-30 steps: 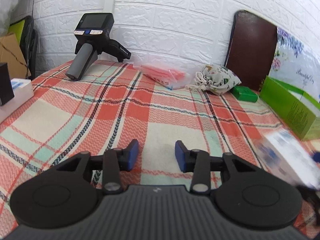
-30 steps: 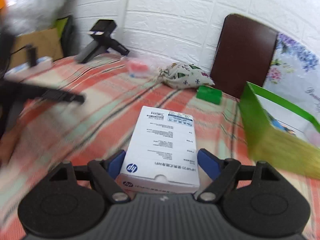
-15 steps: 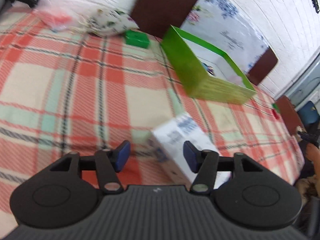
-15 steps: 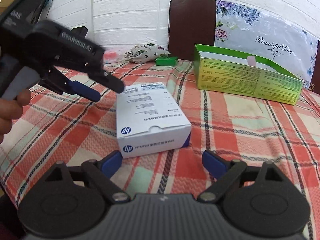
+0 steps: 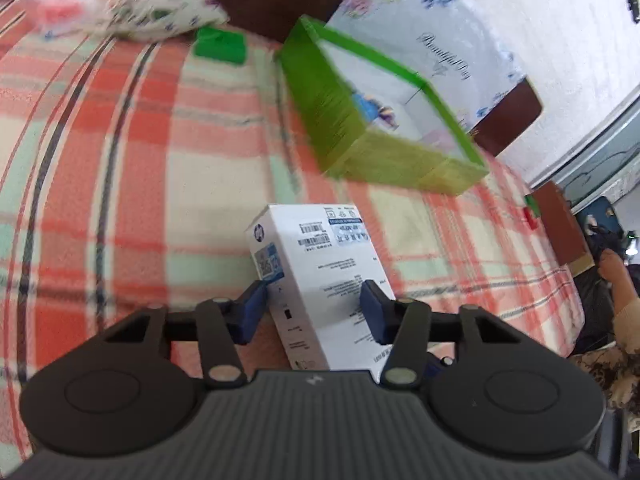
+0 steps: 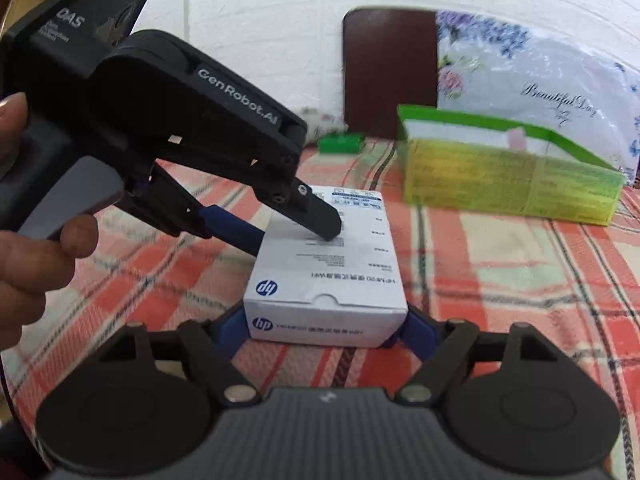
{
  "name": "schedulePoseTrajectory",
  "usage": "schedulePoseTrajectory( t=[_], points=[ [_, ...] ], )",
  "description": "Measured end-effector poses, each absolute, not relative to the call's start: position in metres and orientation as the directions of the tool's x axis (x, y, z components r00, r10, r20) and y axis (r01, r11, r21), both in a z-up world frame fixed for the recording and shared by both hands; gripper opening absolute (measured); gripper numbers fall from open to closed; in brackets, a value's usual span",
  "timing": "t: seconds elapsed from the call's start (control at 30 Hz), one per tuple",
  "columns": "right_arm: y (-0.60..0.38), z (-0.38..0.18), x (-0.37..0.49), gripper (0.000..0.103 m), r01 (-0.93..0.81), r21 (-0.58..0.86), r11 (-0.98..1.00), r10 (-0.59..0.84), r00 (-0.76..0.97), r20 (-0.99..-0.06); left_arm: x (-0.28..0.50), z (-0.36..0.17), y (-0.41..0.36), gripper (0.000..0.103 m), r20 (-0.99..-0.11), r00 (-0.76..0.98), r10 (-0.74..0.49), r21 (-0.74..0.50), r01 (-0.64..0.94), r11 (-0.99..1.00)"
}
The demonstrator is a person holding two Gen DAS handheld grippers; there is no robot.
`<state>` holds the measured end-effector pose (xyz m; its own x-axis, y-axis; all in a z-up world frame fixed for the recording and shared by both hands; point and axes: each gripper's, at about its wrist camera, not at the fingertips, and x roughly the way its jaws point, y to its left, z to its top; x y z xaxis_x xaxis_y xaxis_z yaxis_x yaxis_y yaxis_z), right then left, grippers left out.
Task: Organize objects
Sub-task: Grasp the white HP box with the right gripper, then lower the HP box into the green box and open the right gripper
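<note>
White box (image 6: 326, 276) on plaid cloth (image 6: 500, 280): your right gripper (image 6: 326, 330) clamps near end, left gripper (image 5: 312, 312) just closed across its flanks, steadying for green bin (image 6: 512, 176) beyond.

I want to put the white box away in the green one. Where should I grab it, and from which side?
Probably pinch the white box across its two long side walls, close to the short flap end, coming in low over the plaid cloth from that end. It lies flat, so those walls stand upright, parallel and flat, and that is its narrower span.
</note>
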<state>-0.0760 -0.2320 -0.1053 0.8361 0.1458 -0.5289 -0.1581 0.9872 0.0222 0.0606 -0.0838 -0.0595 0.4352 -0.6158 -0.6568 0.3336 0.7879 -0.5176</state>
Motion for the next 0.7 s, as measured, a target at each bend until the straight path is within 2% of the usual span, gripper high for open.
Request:
schedulePoseTrajectory(
  t=[0.13, 0.27, 0.33, 0.43, 0.53, 0.57, 0.6, 0.63, 0.7],
  points=[
    [-0.254, -0.076, -0.065, 0.079, -0.077, -0.052, 0.996, 0.051, 0.920, -0.390, 0.076, -0.012, -0.120, 0.047, -0.579, 0.478, -0.661, -0.487, 0.446, 0.750],
    [-0.296, -0.046, -0.028, 0.079, 0.023, -0.090, 0.996, -0.048, 0.955, -0.292, 0.108, 0.022, -0.179, 0.047, -0.515, 0.502, -0.695, -0.428, 0.552, 0.716],
    [-0.320, -0.038, -0.004, 0.079, 0.073, -0.091, 0.993, -0.095, 0.958, -0.269, 0.132, 0.026, -0.210, 0.047, -0.510, 0.486, -0.710, -0.425, 0.575, 0.699],
    [-0.352, -0.038, 0.033, 0.079, 0.133, -0.087, 0.987, -0.152, 0.951, -0.270, 0.163, 0.017, -0.249, 0.047, -0.527, 0.476, -0.705, -0.430, 0.566, 0.703],
    [-0.376, -0.046, 0.067, 0.080, 0.166, -0.080, 0.983, -0.183, 0.936, -0.300, 0.180, 0.006, -0.282, 0.047, -0.534, 0.529, -0.659, -0.364, 0.560, 0.744],
    [-0.381, -0.051, 0.077, 0.081, 0.178, -0.086, 0.980, -0.195, 0.933, -0.302, 0.186, 0.000, -0.291, 0.047, -0.547, 0.547, -0.634, -0.338, 0.549, 0.765],
    [-0.385, -0.057, 0.085, 0.090, 0.191, -0.111, 0.975, -0.216, 0.925, -0.313, 0.191, -0.004, -0.296, 0.047, -0.563, 0.560, -0.607, -0.321, 0.529, 0.786],
    [-0.387, -0.064, 0.095, 0.094, 0.194, -0.142, 0.971, -0.232, 0.909, -0.345, 0.195, -0.008, -0.297, 0.047, -0.582, 0.563, -0.587, -0.319, 0.507, 0.801],
    [-0.391, -0.073, 0.097, 0.092, 0.209, -0.158, 0.965, -0.253, 0.895, -0.366, 0.199, -0.014, -0.293, 0.047, -0.604, 0.549, -0.578, -0.339, 0.479, 0.810]
  ],
)
